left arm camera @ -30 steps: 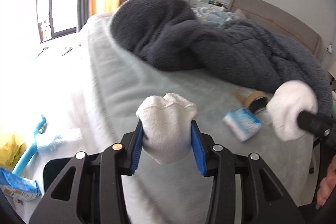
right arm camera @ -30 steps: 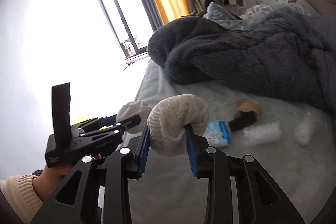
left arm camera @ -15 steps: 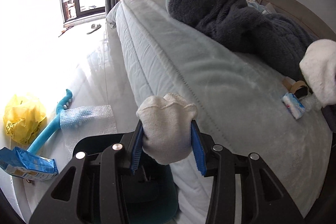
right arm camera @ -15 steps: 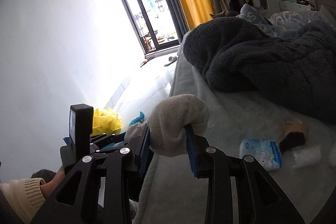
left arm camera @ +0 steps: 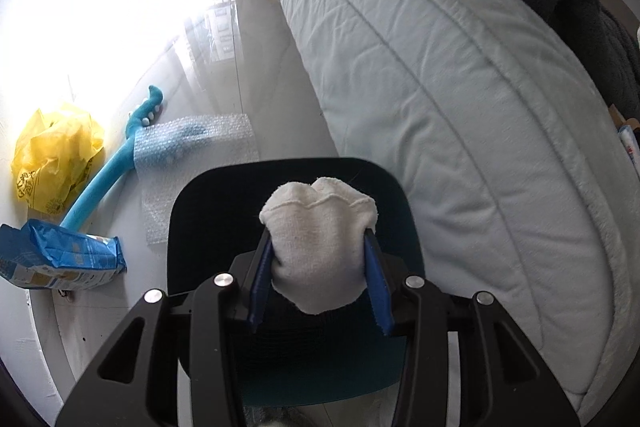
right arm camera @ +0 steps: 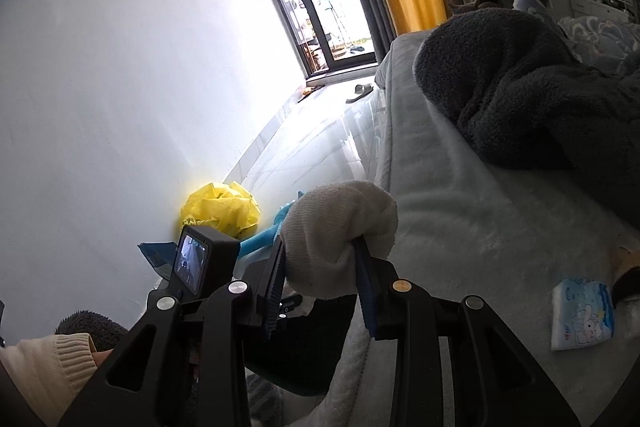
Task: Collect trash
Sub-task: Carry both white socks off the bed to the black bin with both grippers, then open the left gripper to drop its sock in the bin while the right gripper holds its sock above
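- The left claw point(left arm camera: 318, 267) grips a white sock point(left arm camera: 318, 243) between its blue pads; the sock bulges up above the fingertips.
- Directly under this claw is a dark bin point(left arm camera: 292, 227) standing on the floor point(left arm camera: 224, 67) beside the bed point(left arm camera: 440, 67).
- Left of the bin lie a bubble wrap sheet point(left arm camera: 192, 143), a blue stick point(left arm camera: 116, 163), a yellow plastic bag point(left arm camera: 56, 155) and a blue packet point(left arm camera: 60, 259).
- The right claw point(right arm camera: 320, 267) pinches another white sock point(right arm camera: 340, 239), over the edge of the bed.
- On the bed, right of this claw, lies a tissue pack point(right arm camera: 582, 313), just beside what is perhaps a tape roll point(right arm camera: 626, 267), only partly visible.
- A dark blanket point(right arm camera: 520, 87) lies further back.
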`<state>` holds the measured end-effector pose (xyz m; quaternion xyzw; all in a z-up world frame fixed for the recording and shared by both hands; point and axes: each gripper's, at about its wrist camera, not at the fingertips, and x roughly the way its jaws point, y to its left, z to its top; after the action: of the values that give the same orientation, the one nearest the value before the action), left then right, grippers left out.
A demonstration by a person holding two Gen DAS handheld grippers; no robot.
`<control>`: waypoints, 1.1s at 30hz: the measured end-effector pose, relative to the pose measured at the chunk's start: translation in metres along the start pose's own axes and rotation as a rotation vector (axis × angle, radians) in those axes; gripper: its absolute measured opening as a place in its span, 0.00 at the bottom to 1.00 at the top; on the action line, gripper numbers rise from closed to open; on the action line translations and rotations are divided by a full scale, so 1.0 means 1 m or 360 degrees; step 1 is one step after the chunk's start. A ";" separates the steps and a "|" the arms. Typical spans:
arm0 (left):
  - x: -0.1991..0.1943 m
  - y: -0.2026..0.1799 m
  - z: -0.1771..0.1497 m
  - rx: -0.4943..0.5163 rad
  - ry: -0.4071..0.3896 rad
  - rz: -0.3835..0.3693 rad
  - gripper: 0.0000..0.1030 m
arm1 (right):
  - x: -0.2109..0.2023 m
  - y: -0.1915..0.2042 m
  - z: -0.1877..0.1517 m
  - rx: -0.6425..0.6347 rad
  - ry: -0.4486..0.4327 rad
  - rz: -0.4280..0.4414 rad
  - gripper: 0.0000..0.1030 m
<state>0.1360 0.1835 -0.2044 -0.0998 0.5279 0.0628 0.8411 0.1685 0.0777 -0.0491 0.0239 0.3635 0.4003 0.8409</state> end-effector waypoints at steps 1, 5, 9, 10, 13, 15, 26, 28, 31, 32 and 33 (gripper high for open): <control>0.004 0.005 -0.004 -0.0009 0.0042 -0.0003 0.44 | 0.006 0.003 -0.001 0.0002 0.0029 0.0004 0.32; 0.017 0.022 -0.013 -0.0080 0.0163 -0.0017 0.44 | 0.029 0.010 -0.006 0.0016 0.0120 0.0026 0.32; 0.023 0.038 -0.016 -0.0142 0.0221 -0.0040 0.44 | 0.047 0.016 -0.010 0.0025 0.0191 0.0046 0.32; 0.024 0.041 -0.017 -0.0153 0.0234 -0.0043 0.44 | 0.052 0.018 -0.010 0.0027 0.0204 0.0054 0.32; 0.030 0.048 -0.017 -0.0181 0.0284 -0.0068 0.44 | 0.068 0.024 -0.010 0.0030 0.0256 0.0077 0.32; 0.035 0.053 -0.018 -0.0204 0.0322 -0.0086 0.45 | 0.078 0.028 -0.012 0.0019 0.0300 0.0077 0.32; 0.014 0.084 -0.014 -0.0205 0.0234 -0.0111 0.72 | 0.137 0.048 -0.032 -0.0011 0.0485 0.0103 0.32; 0.007 0.090 -0.012 -0.0208 0.0204 -0.0091 0.72 | 0.145 0.048 -0.036 0.0002 0.0516 0.0087 0.32; -0.004 0.102 -0.009 -0.0233 0.0154 -0.0059 0.72 | 0.159 0.047 -0.043 0.0050 0.0566 0.0081 0.32; -0.010 0.105 -0.007 -0.0238 0.0125 -0.0054 0.72 | 0.164 0.047 -0.044 0.0052 0.0578 0.0073 0.32; -0.017 0.108 -0.005 -0.0239 0.0090 -0.0047 0.72 | 0.168 0.047 -0.046 0.0050 0.0592 0.0065 0.32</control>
<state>0.1013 0.2873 -0.2021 -0.1721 0.5437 0.0869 0.8168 0.1782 0.2146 -0.1672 -0.0299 0.5183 0.4092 0.7503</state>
